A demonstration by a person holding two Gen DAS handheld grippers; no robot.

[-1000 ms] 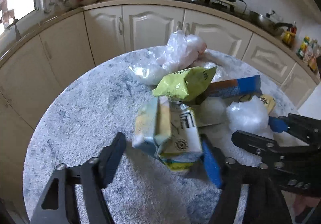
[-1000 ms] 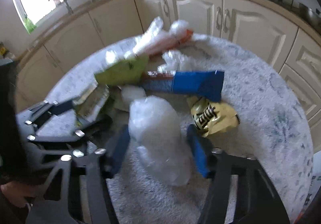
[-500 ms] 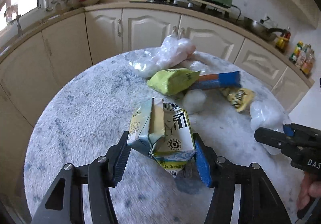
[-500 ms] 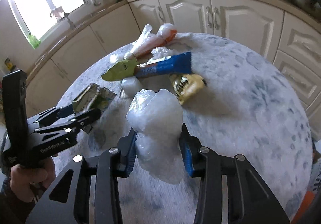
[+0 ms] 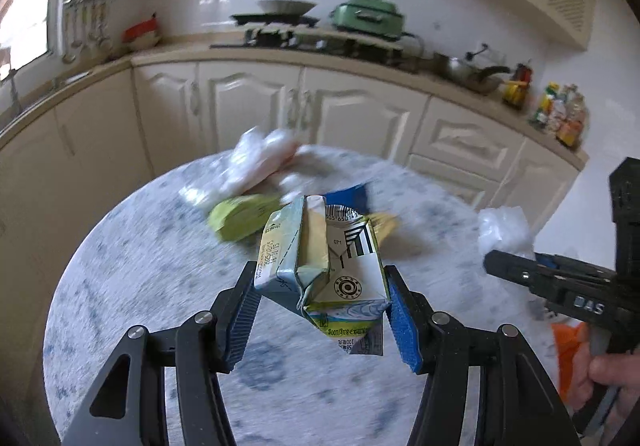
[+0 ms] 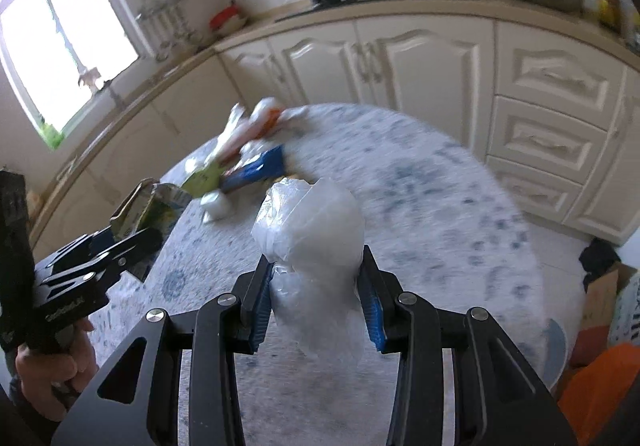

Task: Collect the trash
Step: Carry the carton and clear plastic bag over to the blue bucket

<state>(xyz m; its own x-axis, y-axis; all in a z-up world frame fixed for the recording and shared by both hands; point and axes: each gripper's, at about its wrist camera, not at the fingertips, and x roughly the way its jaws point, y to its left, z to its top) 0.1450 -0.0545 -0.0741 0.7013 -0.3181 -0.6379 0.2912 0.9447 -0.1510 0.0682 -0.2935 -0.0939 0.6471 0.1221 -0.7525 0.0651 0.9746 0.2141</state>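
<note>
Nearest to us, our left gripper (image 5: 322, 306) has its 2 blue pads pressed against the flanks of a crushed drink carton (image 5: 320, 266), which hangs clear above the round marbled table (image 5: 132, 286); we pinch it across the flattened body because the creased card gives the pads flat faces to bite on. Our right gripper (image 6: 316, 298) is clamped narrowly on a wad of clear plastic bag (image 6: 312, 246), squeezed at its waist so that the loose film bulges above and below the pads and cannot slide out. Each hand carries 1 piece, which we judge lets us clear 2 items in a single trip. Both pieces sit tilted toward the table edge on our right side, where something orange (image 6: 600, 386) shows low beside the table; it may be a bin liner, though we cannot tell. Farther back on the table the rest of the trash lies bunched together: a green snack packet (image 5: 240, 218), a blue wrapper (image 6: 260, 166) and a white-and-orange bag (image 6: 256, 122), all blurred. Beyond them stand cream cabinets (image 5: 360, 114) under a worktop with a stove (image 5: 280, 26).
</note>
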